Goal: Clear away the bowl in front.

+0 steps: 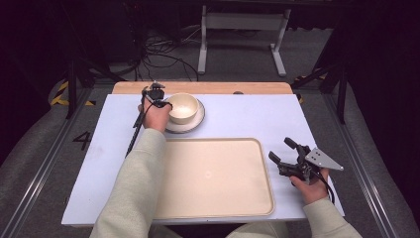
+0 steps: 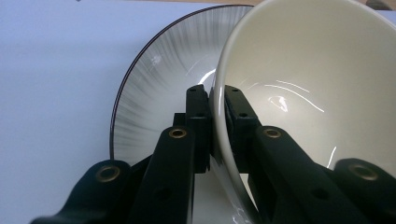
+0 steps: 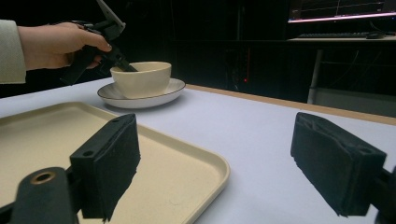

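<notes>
The left gripper [image 1: 165,104] is closed on the near rim of the cream bowl [image 1: 183,107], one jaw inside and one outside. The bowl sits on the grey plate [image 1: 197,121], apparently tilted slightly. The right gripper [image 1: 284,151] hovers wide open and empty beside the beige tray [image 1: 218,173], right of it.
</notes>
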`<state>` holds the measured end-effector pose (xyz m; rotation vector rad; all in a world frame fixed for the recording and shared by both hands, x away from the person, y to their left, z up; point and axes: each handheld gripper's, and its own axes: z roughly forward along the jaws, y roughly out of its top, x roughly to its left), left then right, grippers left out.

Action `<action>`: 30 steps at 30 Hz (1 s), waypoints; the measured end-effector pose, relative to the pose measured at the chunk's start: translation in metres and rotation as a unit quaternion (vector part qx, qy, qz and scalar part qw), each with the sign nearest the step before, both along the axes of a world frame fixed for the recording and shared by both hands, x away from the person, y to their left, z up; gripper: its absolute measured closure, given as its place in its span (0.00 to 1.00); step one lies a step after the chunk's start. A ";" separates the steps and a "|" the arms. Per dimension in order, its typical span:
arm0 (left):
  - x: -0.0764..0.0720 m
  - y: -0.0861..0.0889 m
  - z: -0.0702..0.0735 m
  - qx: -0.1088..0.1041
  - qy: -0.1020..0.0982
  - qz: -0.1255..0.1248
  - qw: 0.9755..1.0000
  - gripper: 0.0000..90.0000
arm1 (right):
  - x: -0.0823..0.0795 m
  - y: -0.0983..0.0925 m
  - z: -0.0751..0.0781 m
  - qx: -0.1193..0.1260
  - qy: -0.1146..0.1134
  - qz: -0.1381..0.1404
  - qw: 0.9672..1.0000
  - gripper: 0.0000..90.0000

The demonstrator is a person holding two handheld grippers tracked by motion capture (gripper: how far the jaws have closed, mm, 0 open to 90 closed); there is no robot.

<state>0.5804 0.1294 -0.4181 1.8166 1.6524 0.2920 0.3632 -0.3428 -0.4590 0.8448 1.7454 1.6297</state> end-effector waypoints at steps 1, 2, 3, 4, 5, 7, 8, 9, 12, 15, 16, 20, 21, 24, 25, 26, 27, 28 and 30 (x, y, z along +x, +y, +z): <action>-0.001 0.000 0.002 -0.001 -0.006 0.003 1.000 0.92 | 0.000 0.000 0.000 0.000 0.000 0.001 1.000 0.17; -0.001 0.000 0.003 -0.003 -0.009 0.002 1.000 0.92 | 0.000 0.000 0.000 0.002 0.001 0.001 1.000 0.17; -0.002 0.000 0.005 -0.004 -0.009 0.001 1.000 0.92 | 0.000 0.000 0.000 0.001 0.001 0.001 1.000 0.17; -0.003 -0.001 0.006 -0.006 -0.012 0.003 1.000 0.92 | 0.000 0.000 0.000 0.000 0.000 0.001 1.000 0.18; -0.003 -0.001 0.009 -0.001 -0.011 0.001 1.000 0.92 | 0.000 0.000 0.000 -0.001 -0.001 0.002 1.000 0.18; -0.005 -0.002 0.014 0.017 -0.011 -0.004 1.000 0.91 | 0.000 0.000 0.000 -0.001 0.000 0.002 1.000 0.18; -0.005 -0.003 0.016 0.025 -0.012 -0.005 1.000 0.91 | 0.000 0.000 0.000 -0.001 -0.001 0.001 1.000 0.18; -0.006 -0.003 0.019 0.034 -0.011 -0.010 0.999 0.91 | 0.000 0.000 0.000 -0.001 -0.001 0.001 1.000 0.18; -0.007 -0.003 0.024 0.035 -0.010 -0.013 0.999 0.91 | 0.000 0.000 0.000 -0.001 -0.001 0.002 1.000 0.18; -0.011 -0.002 0.032 0.028 -0.014 -0.020 0.999 0.91 | 0.000 0.000 0.000 0.001 0.000 0.002 1.000 0.18; -0.012 -0.002 0.034 0.027 -0.015 -0.021 0.999 0.91 | 0.000 0.000 0.000 0.002 0.001 0.003 1.000 0.18; -0.015 -0.001 0.044 0.031 -0.018 -0.027 0.999 0.91 | 0.000 0.000 0.000 0.000 -0.001 0.002 1.000 0.18; -0.015 -0.001 0.044 0.031 -0.018 -0.027 0.999 0.90 | 0.000 0.000 0.000 0.000 -0.001 0.002 1.000 0.18; -0.018 0.002 0.048 0.029 -0.020 -0.030 0.999 0.91 | 0.000 0.000 0.000 0.000 -0.001 0.003 1.000 0.18; -0.018 0.003 0.050 0.027 -0.021 -0.030 0.999 0.91 | 0.000 0.000 0.000 0.000 0.000 0.002 1.000 0.18; -0.019 0.005 0.051 0.028 -0.019 -0.033 0.999 0.91 | 0.000 0.000 0.000 0.001 0.000 0.003 1.000 0.18; -0.020 0.006 0.052 0.027 -0.020 -0.036 0.999 0.91 | 0.000 0.000 0.000 0.002 0.001 0.003 1.000 0.18; -0.021 0.007 0.054 0.027 -0.019 -0.037 0.999 0.91 | 0.000 0.000 0.000 0.003 0.001 0.003 1.000 0.18; -0.023 0.008 0.057 0.029 -0.021 -0.039 0.999 0.91 | 0.000 0.000 0.000 0.003 0.001 0.003 1.000 0.18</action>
